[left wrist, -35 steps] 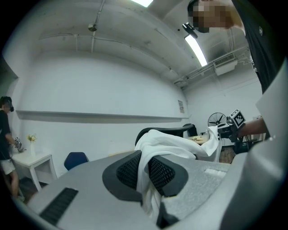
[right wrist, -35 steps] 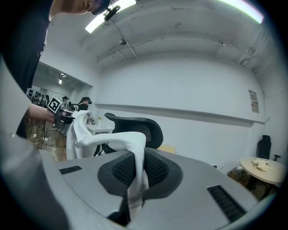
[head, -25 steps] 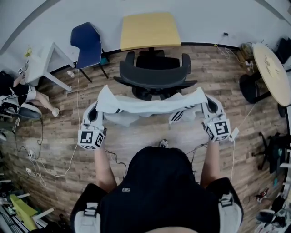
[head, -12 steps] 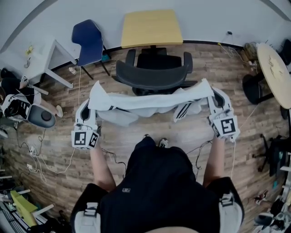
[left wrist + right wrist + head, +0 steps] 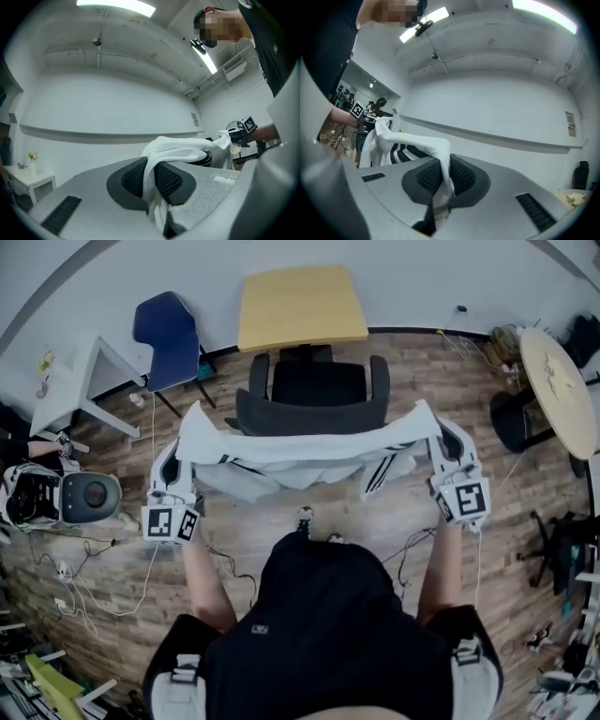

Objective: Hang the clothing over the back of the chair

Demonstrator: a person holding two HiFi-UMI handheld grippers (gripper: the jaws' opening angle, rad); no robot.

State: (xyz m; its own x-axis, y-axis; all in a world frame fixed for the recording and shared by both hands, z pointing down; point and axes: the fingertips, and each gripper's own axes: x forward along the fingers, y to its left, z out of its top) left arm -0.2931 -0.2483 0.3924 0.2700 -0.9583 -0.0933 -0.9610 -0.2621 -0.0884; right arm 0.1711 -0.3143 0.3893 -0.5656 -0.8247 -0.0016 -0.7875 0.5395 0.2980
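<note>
Head view: my left gripper (image 5: 176, 460) and right gripper (image 5: 442, 442) each pinch a top corner of the clothing (image 5: 300, 451), right by the chair (image 5: 314, 409) back. It looks soft, light and floppy.

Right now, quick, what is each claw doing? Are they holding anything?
Left claw: shut on one end of the white clothing.
Right claw: shut on the other end of it.
</note>
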